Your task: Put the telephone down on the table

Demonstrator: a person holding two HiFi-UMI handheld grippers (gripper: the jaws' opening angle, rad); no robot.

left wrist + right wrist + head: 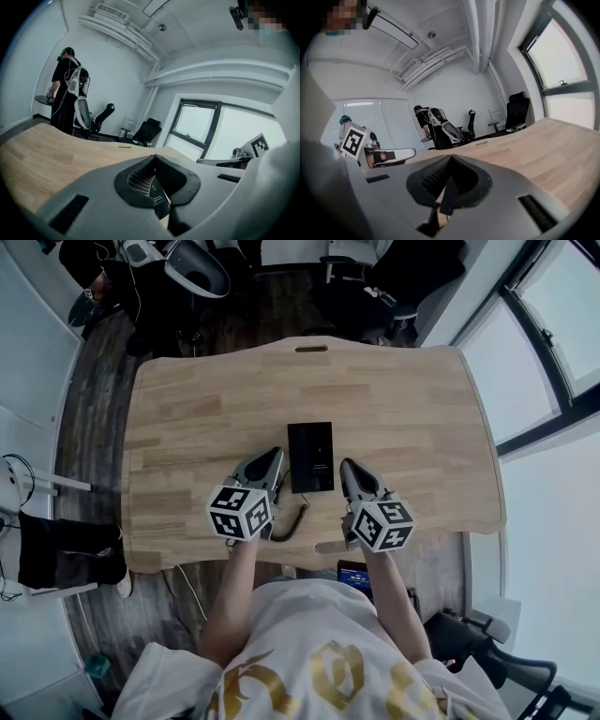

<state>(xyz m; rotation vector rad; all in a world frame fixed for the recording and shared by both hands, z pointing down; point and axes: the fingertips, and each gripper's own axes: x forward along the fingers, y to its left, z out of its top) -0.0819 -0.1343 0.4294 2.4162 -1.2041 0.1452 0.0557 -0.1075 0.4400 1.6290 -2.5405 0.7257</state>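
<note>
Telephone [310, 457], a flat black slab, lies on the wooden table [187, 427] near the middle of the head view, its long side running up the frame. Its coiled cord [295, 518] curls from the lower end down and left toward the table's near edge.

The left gripper [273, 457] sits just beside the telephone's lower left edge and the right gripper [349, 466] just beside its lower right corner, so the telephone lies between the two. Whether either tip touches it cannot be told.

In the left gripper view the left gripper [154, 157] has its jaws pressed together with nothing pinched; a strip of the black telephone [159, 199] shows on the table below them. In the right gripper view the right gripper [451, 157] is likewise pressed together and empty, with a dark sliver below.
</note>
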